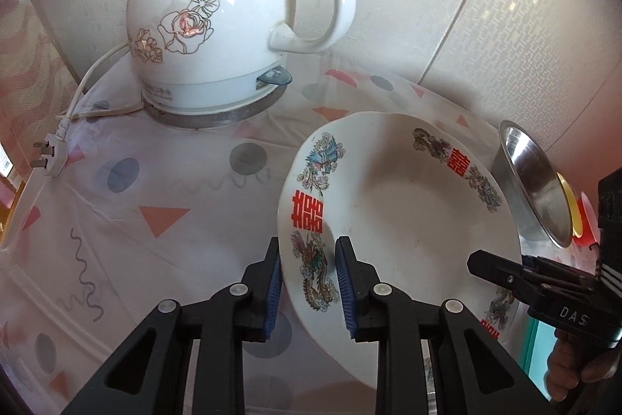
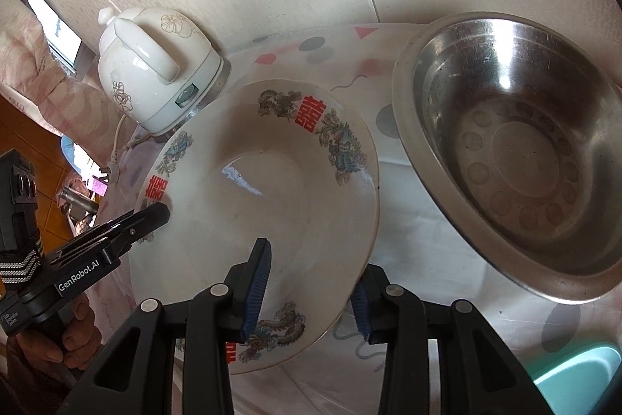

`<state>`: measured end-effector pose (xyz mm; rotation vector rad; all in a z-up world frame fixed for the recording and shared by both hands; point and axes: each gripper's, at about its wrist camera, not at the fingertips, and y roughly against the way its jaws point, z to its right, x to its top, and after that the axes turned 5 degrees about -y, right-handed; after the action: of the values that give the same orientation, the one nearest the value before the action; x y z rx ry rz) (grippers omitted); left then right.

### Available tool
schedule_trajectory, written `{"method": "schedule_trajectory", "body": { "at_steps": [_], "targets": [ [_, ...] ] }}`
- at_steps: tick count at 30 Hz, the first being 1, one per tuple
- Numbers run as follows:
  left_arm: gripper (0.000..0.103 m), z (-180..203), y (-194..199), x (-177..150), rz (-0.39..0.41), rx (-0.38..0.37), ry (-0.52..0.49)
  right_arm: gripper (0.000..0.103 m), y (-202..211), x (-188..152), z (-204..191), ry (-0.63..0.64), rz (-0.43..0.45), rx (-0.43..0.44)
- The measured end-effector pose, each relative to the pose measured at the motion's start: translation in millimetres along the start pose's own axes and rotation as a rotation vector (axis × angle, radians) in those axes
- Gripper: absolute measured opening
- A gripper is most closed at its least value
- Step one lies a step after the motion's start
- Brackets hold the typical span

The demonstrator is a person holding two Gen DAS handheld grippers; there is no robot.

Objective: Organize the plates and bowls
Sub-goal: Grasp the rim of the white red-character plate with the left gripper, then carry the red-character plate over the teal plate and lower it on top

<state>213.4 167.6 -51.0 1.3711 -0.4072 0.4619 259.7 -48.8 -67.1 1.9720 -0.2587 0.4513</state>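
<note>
A white kettle (image 1: 233,22) stands on its base at the back of the cloth-covered surface (image 1: 163,189), its cord and plug (image 1: 50,158) trailing to the left. Just right of the plate (image 1: 408,205) sits a steel bowl (image 2: 517,158), empty. The plate is tilted, also empty. The left hand-held gripper (image 1: 307,282) pinches its rim on one side; the right hand-held gripper (image 2: 311,298) straddles the opposite rim, fingers not visibly pressing it.
</note>
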Motion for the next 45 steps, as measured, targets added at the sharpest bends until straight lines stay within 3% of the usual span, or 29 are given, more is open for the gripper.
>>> {"method": "schedule_trajectory", "body": {
  "at_steps": [9, 13, 20, 32, 45],
  "targets": [
    [0.030, -3.2, -12.7, 2.3, -0.024, -0.042, 0.077, 0.040, 4.2, -3.1, 3.0, -0.014, -0.005, 0.016],
    [0.026, 5.5, -1.4, -5.4, -0.003, -0.054, 0.016, 0.034, 14.4, -10.7, 2.0, 0.025, 0.015, -0.020],
    [0.023, 15.0, 24.5, -22.0, 0.028, -0.086, -0.027, 0.033, 35.7, -28.4, 1.9, 0.082, 0.027, 0.006],
    [0.025, 37.2, 52.7, -52.7, 0.083, -0.112, -0.064, 0.033, 60.4, -57.9, 6.3, 0.080, 0.055, 0.047],
    [0.026, 89.3, 99.0, -83.4, 0.155, -0.160, -0.127, 0.033, 125.6, -99.5, 22.7, 0.080, 0.141, 0.048]
  ]
}}
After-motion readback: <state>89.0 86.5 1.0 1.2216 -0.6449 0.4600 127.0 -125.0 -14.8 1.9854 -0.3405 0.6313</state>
